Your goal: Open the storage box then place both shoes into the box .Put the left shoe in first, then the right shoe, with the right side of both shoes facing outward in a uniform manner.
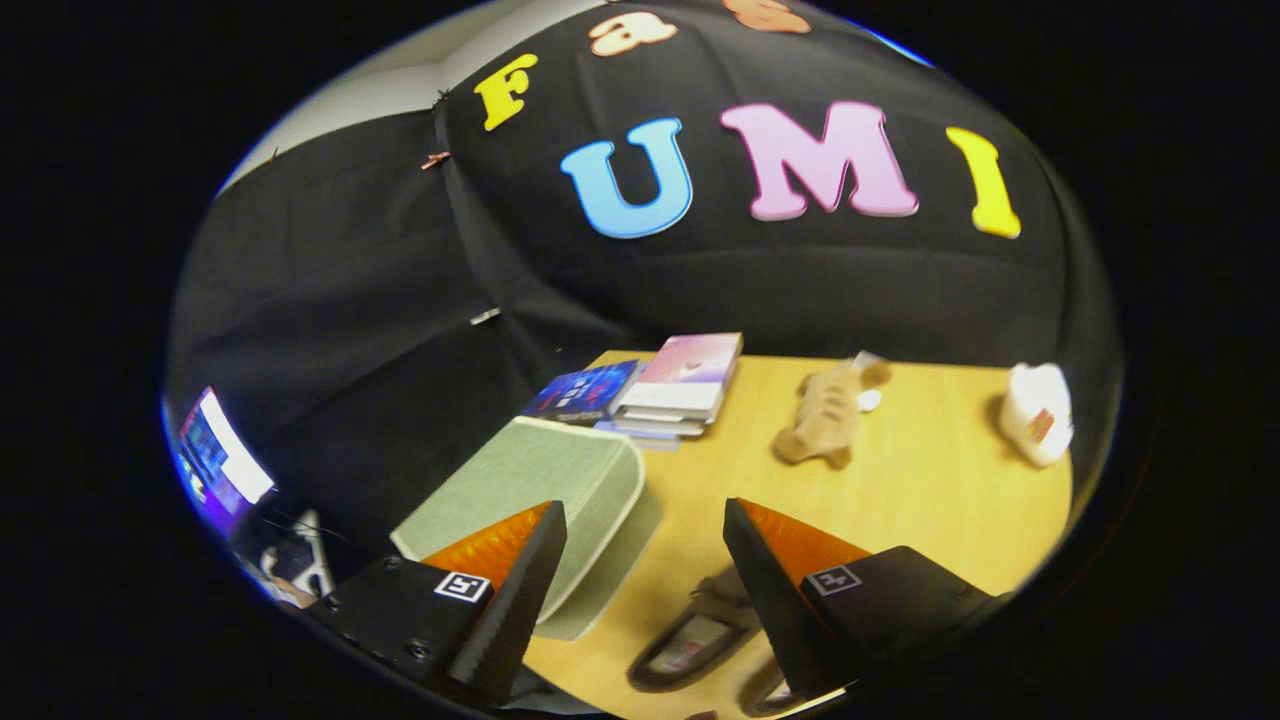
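A pale green storage box (545, 500) with its lid shut lies on the wooden table (930, 480), partly behind my left finger (515, 590). Two dark shoes lie near the table's front edge. One shoe (695, 630) shows between the fingers, low down. The other shoe (775, 690) is mostly hidden behind my right finger (775, 590). My gripper (645, 520) is open, held above the table with nothing between its fingers.
A stack of books (680, 385) and a blue book (585, 392) lie beyond the box. A tan plush toy (825, 415) sits mid-table, and a white object (1038, 412) lies at the far right. A lit screen (215, 455) stands off the table to the left.
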Action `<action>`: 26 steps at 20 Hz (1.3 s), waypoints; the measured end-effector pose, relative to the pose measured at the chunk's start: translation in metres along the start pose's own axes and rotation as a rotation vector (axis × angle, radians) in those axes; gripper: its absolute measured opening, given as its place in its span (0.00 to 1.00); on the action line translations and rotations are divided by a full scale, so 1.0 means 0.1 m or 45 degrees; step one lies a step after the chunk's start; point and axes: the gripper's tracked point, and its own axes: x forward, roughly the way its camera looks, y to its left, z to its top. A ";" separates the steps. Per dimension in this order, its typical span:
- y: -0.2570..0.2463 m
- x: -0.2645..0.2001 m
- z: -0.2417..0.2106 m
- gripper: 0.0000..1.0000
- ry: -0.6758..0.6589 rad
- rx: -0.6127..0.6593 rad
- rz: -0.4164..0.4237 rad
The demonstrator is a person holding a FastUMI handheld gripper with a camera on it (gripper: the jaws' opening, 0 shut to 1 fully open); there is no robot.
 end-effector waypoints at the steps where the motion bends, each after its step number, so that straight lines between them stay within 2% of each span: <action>1: 0.02 0.05 -0.09 0.98 0.044 0.079 0.079; 6: 0.18 0.25 -0.44 0.98 0.290 0.523 0.430; 11: 0.06 0.50 -0.76 0.97 0.467 0.853 0.581; 13: 0.03 0.61 -0.88 0.96 0.508 0.932 0.615; 16: 0.21 0.68 -0.90 0.96 0.554 1.090 0.749; 18: 0.30 0.73 -0.98 0.96 0.590 1.137 0.804; 21: 0.43 0.71 -0.86 0.96 0.576 1.264 0.936; 25: 0.44 0.76 -0.96 0.96 0.605 1.279 0.938; 26: 0.42 0.79 -0.99 0.84 0.611 1.278 0.928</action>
